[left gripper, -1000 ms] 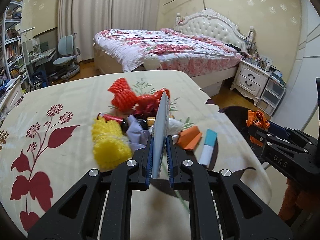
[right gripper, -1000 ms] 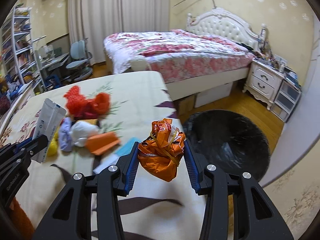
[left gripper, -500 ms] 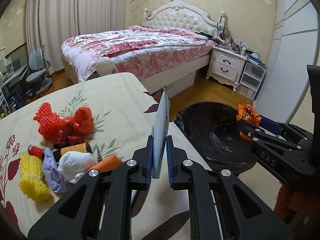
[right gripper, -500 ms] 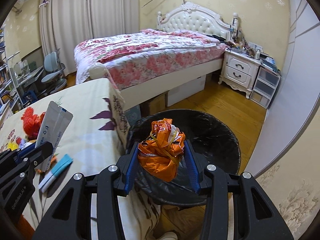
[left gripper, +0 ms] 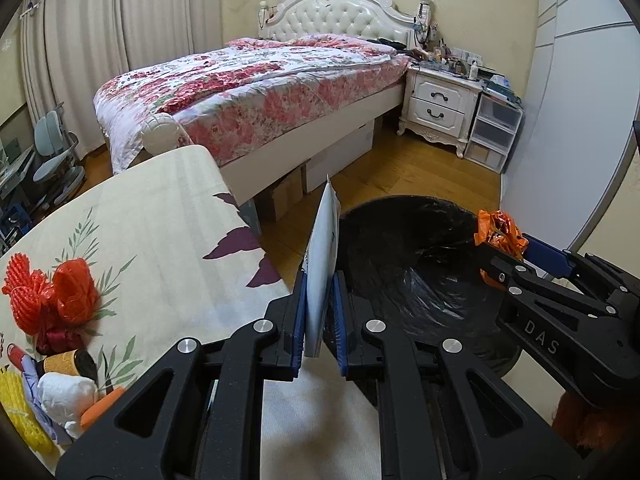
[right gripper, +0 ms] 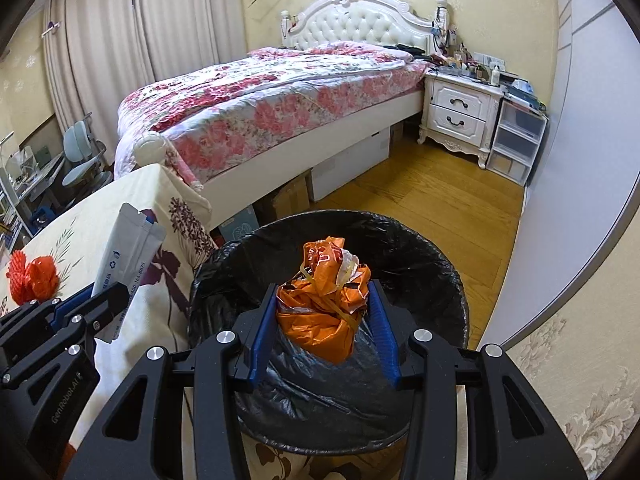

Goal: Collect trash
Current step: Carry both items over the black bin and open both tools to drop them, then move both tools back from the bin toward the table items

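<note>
Your left claw (left gripper: pixel 319 312) is clamped all but shut on a flat white pouch (left gripper: pixel 322 268), held edge-on and upright between the blue pads (left gripper: pixel 298 320). From the right wrist view the same pouch (right gripper: pixel 126 256) shows its broad face, with small printed text and a torn top corner. It sits over the gap where the surface (left gripper: pixel 160 220) ends and the bin (left gripper: pixel 420 280) begins.

Your right claw (right gripper: pixel 323 316) is part-way open, both pads pressing a crumpled orange bag (right gripper: pixel 326 312) wound with a yellow band. A bit of white shows at the bag's top. The bag hangs directly over the mouth of the black-lined bin (right gripper: pixel 420 248), clear of the liner below. The left wrist view shows the orange bag (left gripper: pixel 498 232) at that claw's tip, above the bin's far side.

The bin stands on the wood floor (right gripper: pixel 432 196), just beside the corner of the surface.

Left on the floral cloth:
- red netting (left gripper: pixel 44 300), bunched
- yellow netting (left gripper: pixel 16 412) at the near edge
- a white wad (left gripper: pixel 66 394)
- a brown-wrapped roll (left gripper: pixel 66 364)
- an orange piece (left gripper: pixel 100 404)
- a bit of lilac material, partly hidden

All of it is well apart from the bin.

Behind: a bed (left gripper: pixel 260 80) with a flowered quilt, a white nightstand (left gripper: pixel 440 100).
</note>
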`<control>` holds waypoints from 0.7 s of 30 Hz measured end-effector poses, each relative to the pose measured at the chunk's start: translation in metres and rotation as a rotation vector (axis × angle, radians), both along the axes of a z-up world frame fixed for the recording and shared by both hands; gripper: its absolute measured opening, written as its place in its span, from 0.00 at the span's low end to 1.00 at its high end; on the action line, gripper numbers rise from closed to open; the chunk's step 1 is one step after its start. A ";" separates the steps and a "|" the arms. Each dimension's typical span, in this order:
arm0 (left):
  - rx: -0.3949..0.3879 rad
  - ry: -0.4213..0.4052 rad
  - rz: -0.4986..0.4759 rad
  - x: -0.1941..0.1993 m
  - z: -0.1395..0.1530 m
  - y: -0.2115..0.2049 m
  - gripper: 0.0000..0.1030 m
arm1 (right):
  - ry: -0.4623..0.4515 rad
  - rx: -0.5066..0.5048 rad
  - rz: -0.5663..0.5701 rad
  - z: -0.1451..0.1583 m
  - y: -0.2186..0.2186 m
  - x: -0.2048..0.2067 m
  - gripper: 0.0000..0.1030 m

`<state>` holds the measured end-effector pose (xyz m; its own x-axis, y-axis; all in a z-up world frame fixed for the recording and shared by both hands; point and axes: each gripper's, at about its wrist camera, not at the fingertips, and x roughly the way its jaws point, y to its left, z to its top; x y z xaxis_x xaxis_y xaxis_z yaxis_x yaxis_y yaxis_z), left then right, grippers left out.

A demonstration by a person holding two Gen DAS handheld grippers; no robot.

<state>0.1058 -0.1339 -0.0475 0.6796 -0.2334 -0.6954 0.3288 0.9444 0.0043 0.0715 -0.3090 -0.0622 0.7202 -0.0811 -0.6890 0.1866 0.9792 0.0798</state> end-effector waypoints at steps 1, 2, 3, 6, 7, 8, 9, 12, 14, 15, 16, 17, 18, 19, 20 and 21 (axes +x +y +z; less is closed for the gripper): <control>0.005 0.002 -0.004 0.002 -0.001 -0.004 0.12 | 0.003 0.003 -0.004 -0.001 -0.003 0.002 0.43; 0.009 0.004 -0.006 0.003 -0.002 -0.006 0.12 | 0.005 0.005 -0.008 -0.002 -0.005 0.003 0.43; 0.015 0.005 -0.009 0.005 -0.003 -0.009 0.12 | 0.008 0.007 -0.014 -0.003 -0.007 0.004 0.43; 0.024 0.012 -0.016 0.008 -0.006 -0.015 0.12 | 0.014 0.008 -0.026 -0.005 -0.012 0.009 0.43; 0.028 0.012 -0.018 0.009 -0.007 -0.017 0.12 | 0.016 0.008 -0.030 -0.006 -0.013 0.010 0.43; 0.031 0.013 -0.019 0.009 -0.008 -0.018 0.13 | 0.017 0.008 -0.033 -0.007 -0.014 0.010 0.43; 0.034 0.015 -0.021 0.010 -0.008 -0.020 0.13 | 0.019 0.009 -0.035 -0.008 -0.014 0.011 0.43; 0.044 0.018 -0.018 0.011 -0.010 -0.022 0.18 | 0.019 0.008 -0.049 -0.009 -0.018 0.010 0.44; 0.044 0.020 -0.010 0.011 -0.011 -0.021 0.23 | 0.019 0.012 -0.056 -0.010 -0.019 0.008 0.50; 0.043 0.022 -0.009 0.013 -0.011 -0.020 0.25 | 0.016 0.011 -0.060 -0.010 -0.020 0.007 0.53; 0.043 0.021 -0.007 0.013 -0.011 -0.020 0.35 | 0.013 0.010 -0.065 -0.009 -0.021 0.007 0.55; 0.043 0.016 -0.004 0.013 -0.010 -0.019 0.46 | 0.011 0.007 -0.069 -0.009 -0.022 0.006 0.55; 0.040 0.008 0.003 0.012 -0.009 -0.018 0.49 | 0.010 0.003 -0.074 -0.008 -0.022 0.004 0.56; 0.036 0.003 0.007 0.011 -0.008 -0.017 0.51 | 0.010 0.000 -0.079 -0.008 -0.023 0.003 0.56; 0.035 0.002 0.008 0.011 -0.007 -0.016 0.53 | 0.010 -0.002 -0.084 -0.007 -0.023 0.002 0.56; 0.035 0.002 0.009 0.010 -0.006 -0.015 0.55 | 0.010 -0.004 -0.088 -0.006 -0.024 0.001 0.56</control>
